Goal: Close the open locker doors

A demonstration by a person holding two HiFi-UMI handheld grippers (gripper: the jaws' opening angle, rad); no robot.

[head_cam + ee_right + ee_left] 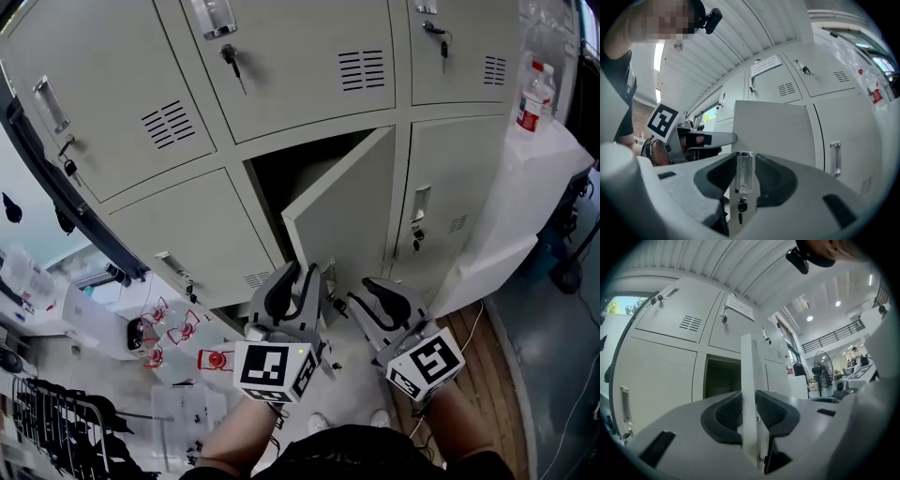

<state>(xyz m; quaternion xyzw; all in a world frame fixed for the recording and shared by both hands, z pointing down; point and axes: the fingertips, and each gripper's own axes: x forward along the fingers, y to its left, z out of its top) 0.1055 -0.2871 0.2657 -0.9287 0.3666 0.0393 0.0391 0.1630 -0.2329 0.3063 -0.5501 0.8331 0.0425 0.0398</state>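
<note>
The lower middle locker door stands swung out from its dark opening. My left gripper is shut on the door's free edge. In the left gripper view that thin white edge runs upright between the pads of the left gripper, with the opening behind it. To the right, my right gripper is at the door's outer face. In the right gripper view the right gripper is shut on the shiny handle, with a key hanging under it.
The other locker doors around it are closed, with keys in the upper ones. A white cabinet with a water bottle stands at the right. Red wire items and a dark rack lie at the lower left.
</note>
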